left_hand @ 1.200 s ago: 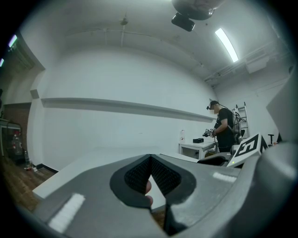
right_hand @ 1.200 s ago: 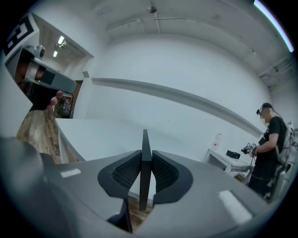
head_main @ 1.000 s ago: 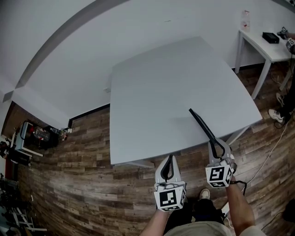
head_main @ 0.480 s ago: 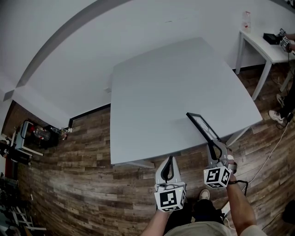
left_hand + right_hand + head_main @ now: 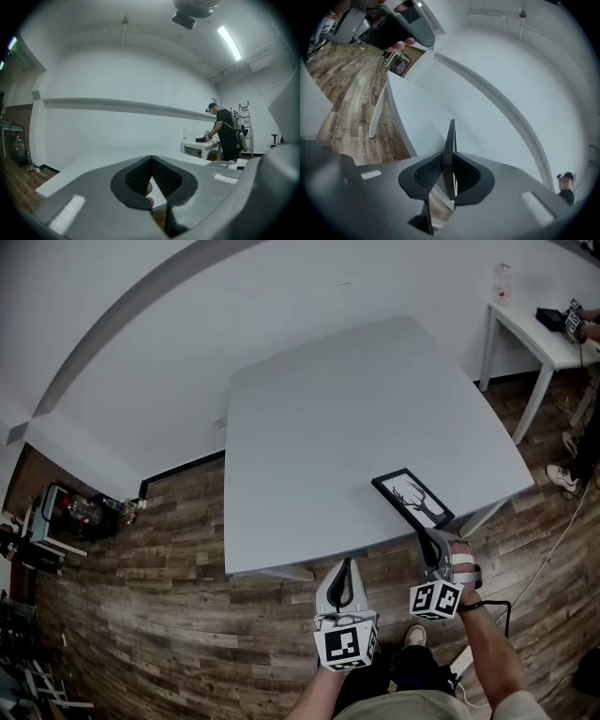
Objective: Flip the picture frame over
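Note:
The black picture frame (image 5: 412,500) lies nearly flat at the front right edge of the grey table (image 5: 319,418), its tree picture facing up. My right gripper (image 5: 425,538) is shut on the frame's near end, just off the table edge. In the right gripper view the frame (image 5: 451,136) runs edge-on between the two pads of that gripper (image 5: 449,161). My left gripper (image 5: 348,565) hangs in front of the table's front edge, left of the right one. Its jaws meet at the tips with nothing between them, as the left gripper view also shows for this gripper (image 5: 151,161).
A small white side table (image 5: 539,338) stands at the far right with a bottle (image 5: 502,279) and dark gear on it. A person (image 5: 226,133) stands by it. Equipment (image 5: 70,517) sits on the wood floor at the left. White wall lies behind the table.
The frame has turned from standing on edge to lying with its picture side up, and my right gripper has rolled and drawn slightly back with it. The left gripper has stayed still.

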The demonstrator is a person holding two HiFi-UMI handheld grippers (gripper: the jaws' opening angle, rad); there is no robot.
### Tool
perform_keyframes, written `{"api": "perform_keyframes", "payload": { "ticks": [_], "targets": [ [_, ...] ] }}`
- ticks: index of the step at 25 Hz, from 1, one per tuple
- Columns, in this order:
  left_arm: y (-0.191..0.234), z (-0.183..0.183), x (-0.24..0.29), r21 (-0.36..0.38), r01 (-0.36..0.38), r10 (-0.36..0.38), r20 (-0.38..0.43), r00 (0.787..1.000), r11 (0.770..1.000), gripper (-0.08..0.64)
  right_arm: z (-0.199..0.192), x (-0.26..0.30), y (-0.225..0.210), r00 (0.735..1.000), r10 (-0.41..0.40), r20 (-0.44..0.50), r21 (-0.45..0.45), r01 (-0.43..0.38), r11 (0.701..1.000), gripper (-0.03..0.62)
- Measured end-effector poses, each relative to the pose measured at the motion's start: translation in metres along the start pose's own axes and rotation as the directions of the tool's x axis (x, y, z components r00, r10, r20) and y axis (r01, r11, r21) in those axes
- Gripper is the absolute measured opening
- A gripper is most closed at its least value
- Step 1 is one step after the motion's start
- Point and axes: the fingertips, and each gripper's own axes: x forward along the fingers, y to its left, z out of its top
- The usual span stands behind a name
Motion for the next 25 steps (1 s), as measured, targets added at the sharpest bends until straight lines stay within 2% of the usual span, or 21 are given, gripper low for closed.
{"api": "perform_keyframes", "payload": {
  "ticks": [5,11,25],
  "targets": [
    [0.0,-0.001,-0.001,0.002,0.0,0.0,-0.005,1.0,1.0,0.0,-0.006,0.008,0.02,1.0,-0.003,-0.022,-0.121,0.001,0.993,0.098],
    [0.007,-0.005,-0.003,0.002,-0.002,0.003,-0.013,1.0,1.0,0.0,-0.013,0.02,0.048,0.996,0.0,-0.09,-0.275,-0.025,0.961,0.109],
    [0.004,-0.006,0.001,0.004,-0.01,0.01,-0.015,1.0,1.0,0.0,-0.03,0.041,0.085,0.982,0.058,-0.178,-0.312,-0.112,0.943,0.135]
  ]
}}
